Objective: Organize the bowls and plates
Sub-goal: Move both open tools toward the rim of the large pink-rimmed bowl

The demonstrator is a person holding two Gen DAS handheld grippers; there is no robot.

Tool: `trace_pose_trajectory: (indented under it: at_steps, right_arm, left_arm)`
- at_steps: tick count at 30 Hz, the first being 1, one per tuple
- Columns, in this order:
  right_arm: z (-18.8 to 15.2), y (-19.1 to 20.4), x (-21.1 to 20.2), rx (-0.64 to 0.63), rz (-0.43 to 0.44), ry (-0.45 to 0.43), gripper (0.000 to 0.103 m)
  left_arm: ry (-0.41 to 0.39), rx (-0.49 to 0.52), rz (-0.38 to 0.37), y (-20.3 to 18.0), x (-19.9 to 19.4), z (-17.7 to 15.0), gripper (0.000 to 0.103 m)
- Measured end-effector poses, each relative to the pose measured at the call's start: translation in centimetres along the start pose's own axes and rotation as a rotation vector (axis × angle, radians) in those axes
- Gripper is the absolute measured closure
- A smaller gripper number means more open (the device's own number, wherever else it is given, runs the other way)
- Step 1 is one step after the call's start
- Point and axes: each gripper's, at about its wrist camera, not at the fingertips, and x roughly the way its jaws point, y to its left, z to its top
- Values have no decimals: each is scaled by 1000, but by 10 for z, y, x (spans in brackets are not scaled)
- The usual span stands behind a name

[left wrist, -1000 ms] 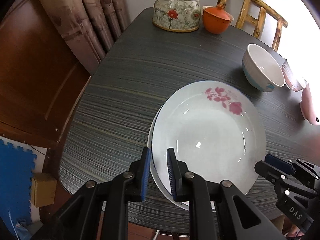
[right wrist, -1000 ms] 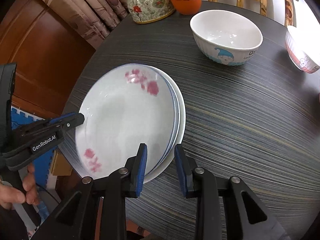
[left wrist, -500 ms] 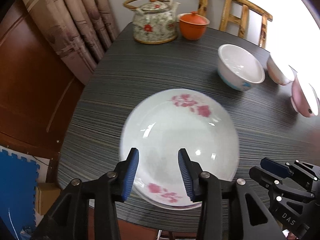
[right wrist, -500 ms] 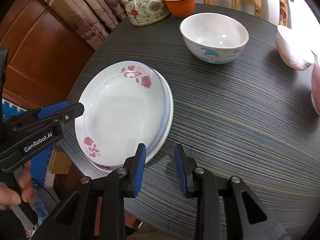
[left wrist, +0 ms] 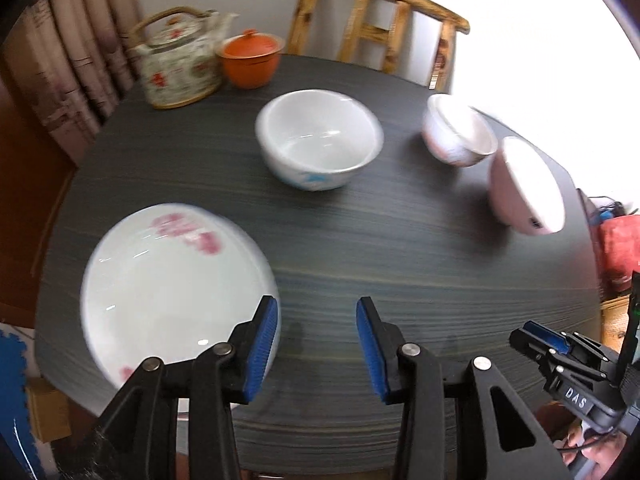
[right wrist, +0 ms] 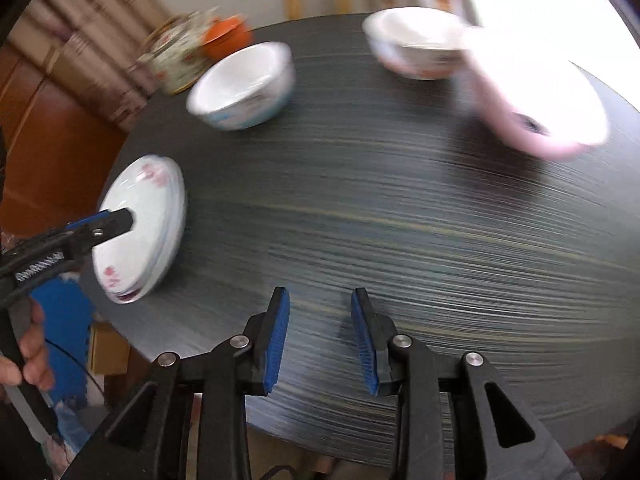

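A stack of white plates with red flowers (left wrist: 168, 284) lies at the near left of the dark round table (left wrist: 400, 256); it also shows in the right wrist view (right wrist: 148, 220). My left gripper (left wrist: 318, 340) is open and empty, just right of the stack. My right gripper (right wrist: 320, 336) is open and empty above the table's near edge. A white bowl with a blue print (left wrist: 320, 140) (right wrist: 244, 84) stands mid-table. A white bowl with red print (left wrist: 460, 130) (right wrist: 416, 44) and a pink bowl (left wrist: 528, 188) (right wrist: 536, 96) stand to the right.
A floral teapot (left wrist: 180, 64) and an orange lidded cup (left wrist: 250, 58) stand at the far left of the table. A wooden chair (left wrist: 380, 20) stands behind it. Curtains and a wooden wall panel are on the left. A blue mat lies on the floor.
My left gripper let go of the top plate, opened wide and swung right. My right gripper also swung right, away from the stack. The plate now rests on the stack.
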Motion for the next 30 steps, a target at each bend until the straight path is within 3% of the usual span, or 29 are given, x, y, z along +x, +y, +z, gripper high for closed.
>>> trace_pose_trajectory:
  at_steps: [6, 9, 12, 16, 23, 30]
  right_arm:
    - [5, -87, -39, 119, -65, -57, 73]
    - [17, -124, -55, 156, -103, -89, 73]
    - [36, -153, -70, 182, -124, -115, 73]
    - [71, -187, -76, 231, -118, -136, 62]
    - [120, -213, -58, 250, -139, -118, 62]
    - [145, -220, -21, 230, -165, -79, 62]
  left_arm:
    - [8, 57, -38, -64, 11, 27, 61]
    - [10, 97, -61, -102, 16, 45, 50]
    - [11, 134, -100, -135, 25, 64, 48]
    - [38, 126, -139, -165, 49, 89, 48]
    - [56, 107, -109, -196, 87, 119, 48]
    - [124, 90, -86, -204, 128, 122, 48]
